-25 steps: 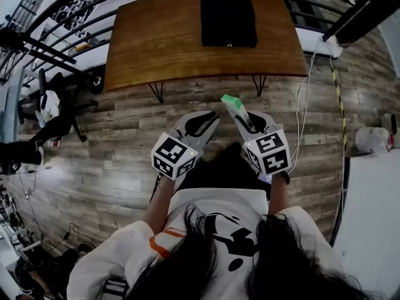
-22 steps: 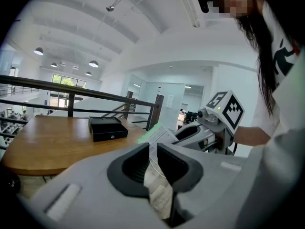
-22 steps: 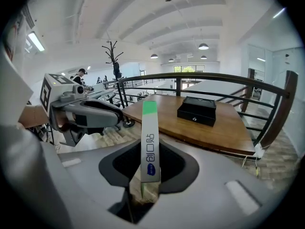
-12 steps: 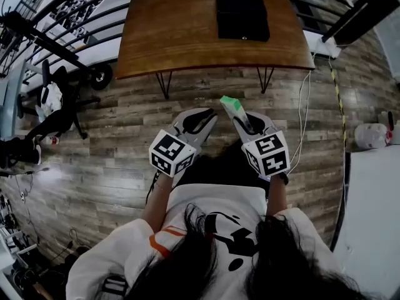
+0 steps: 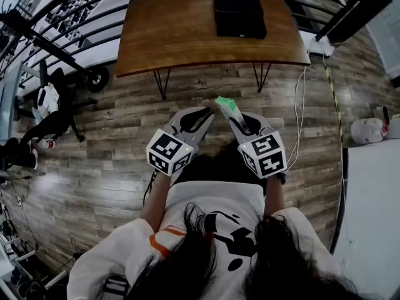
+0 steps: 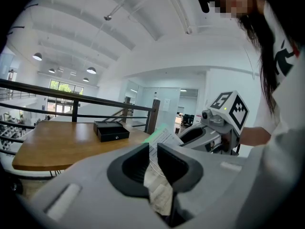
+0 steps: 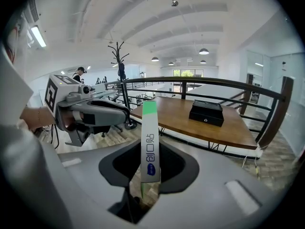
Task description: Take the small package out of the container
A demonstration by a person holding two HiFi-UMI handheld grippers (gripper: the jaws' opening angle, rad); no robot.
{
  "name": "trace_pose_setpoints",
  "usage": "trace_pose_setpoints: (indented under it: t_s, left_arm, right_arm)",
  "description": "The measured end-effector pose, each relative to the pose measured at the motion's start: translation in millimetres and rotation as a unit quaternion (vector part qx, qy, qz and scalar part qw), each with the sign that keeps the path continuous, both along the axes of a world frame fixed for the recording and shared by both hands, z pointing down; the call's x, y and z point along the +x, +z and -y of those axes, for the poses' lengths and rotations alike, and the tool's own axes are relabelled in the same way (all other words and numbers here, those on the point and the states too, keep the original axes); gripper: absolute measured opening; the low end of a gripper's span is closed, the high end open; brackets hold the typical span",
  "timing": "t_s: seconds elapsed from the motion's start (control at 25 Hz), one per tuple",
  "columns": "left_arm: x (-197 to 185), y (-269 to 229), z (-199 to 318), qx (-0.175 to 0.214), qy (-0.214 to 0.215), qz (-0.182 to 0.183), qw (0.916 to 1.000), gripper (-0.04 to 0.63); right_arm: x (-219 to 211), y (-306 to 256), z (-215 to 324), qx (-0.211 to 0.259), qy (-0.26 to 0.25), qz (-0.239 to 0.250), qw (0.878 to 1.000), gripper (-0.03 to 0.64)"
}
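Right gripper (image 7: pixel 150 170) first: its jaws are clamped on the small white package with a green end (image 7: pixel 150 142). The slim packet stands up out of the black pads, green tip on top, with blue print down its white face. In the head view the packet pokes forward past the gripper's nose, over the grey-brown wood plank floor (image 5: pixel 112 136).

Over to the left gripper (image 6: pixel 153 159). Its jaws sit together with only a thin slit between the dark pads. I can't make out anything gripped there; the pale patches in the slit are too unclear to name. From this side the packet's white face and green tip show just beyond the left jaws, near the right gripper's nose.

The two grippers are held side by side in front of the person's white shirt (image 5: pixel 212 211), noses angled toward each other, close but not touching. Their cubes with black-and-white square markers face the head camera.

The container, a flat black rectangular box (image 5: pixel 239 15), sits toward the far edge of the brown wooden table on thin dark legs (image 5: pixel 175 36). It looks closed. The package is well apart from it, out in the air with open floor between the table and the grippers. A dark metal railing (image 5: pixel 75 24) runs behind the table.
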State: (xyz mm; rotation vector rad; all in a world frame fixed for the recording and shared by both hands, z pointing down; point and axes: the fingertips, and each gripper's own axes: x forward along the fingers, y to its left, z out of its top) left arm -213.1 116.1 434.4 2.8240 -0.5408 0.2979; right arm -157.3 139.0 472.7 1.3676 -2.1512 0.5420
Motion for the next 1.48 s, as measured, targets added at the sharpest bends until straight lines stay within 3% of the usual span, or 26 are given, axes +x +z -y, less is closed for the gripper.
trace_pose_setpoints:
  t_s: [1.48]
  left_arm:
    - [-13.3,-0.7,14.3,0.000,-0.011,-0.014,0.9998,0.045]
  right_arm:
    - [-12.7,10.8,9.3,-0.012,-0.022,-0.032,0.999,0.118]
